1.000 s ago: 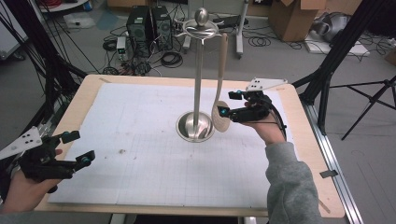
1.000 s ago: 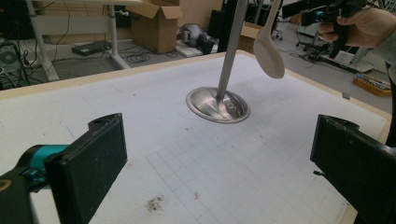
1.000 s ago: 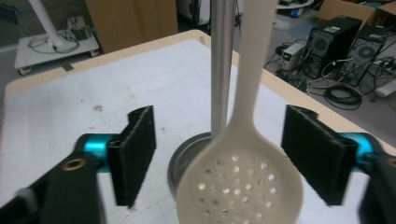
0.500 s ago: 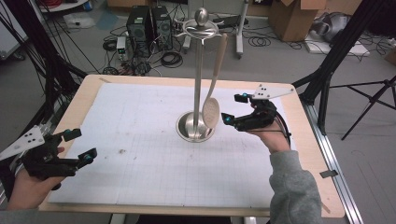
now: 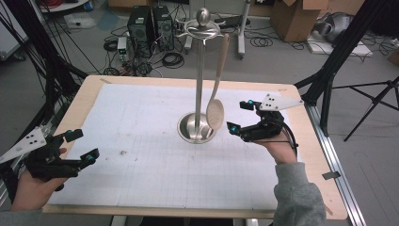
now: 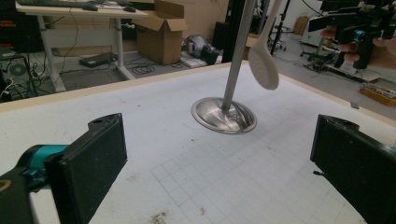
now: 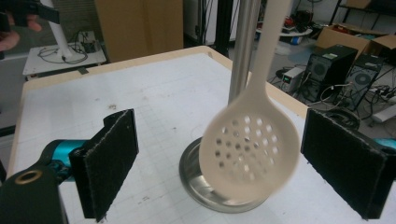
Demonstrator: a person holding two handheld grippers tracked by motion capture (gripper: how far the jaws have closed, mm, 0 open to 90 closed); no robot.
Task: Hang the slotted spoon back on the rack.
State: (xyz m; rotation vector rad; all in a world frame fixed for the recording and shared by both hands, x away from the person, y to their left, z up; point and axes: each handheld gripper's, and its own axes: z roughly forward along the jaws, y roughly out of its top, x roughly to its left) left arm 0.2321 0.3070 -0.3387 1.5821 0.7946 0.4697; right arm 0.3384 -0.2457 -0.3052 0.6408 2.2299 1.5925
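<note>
Hanging from a hook on the stand (image 5: 201, 75), the spoon (image 5: 215, 114) swings free over the base, and the right gripper (image 5: 242, 117), whose jaws have just been opening, stands wide beside the bowl with nothing held. Backing straight away should avoid knocking it. The right gripper view reveals the bowl's holes (image 7: 243, 144). The left gripper (image 5: 81, 146) rests open, well apart.

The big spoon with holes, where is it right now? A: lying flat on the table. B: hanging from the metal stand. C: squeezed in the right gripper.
B: the spoon hangs by its handle from a hook of the metal stand, its bowl above the stand's base, and the right gripper is open beside it without touching it.
</note>
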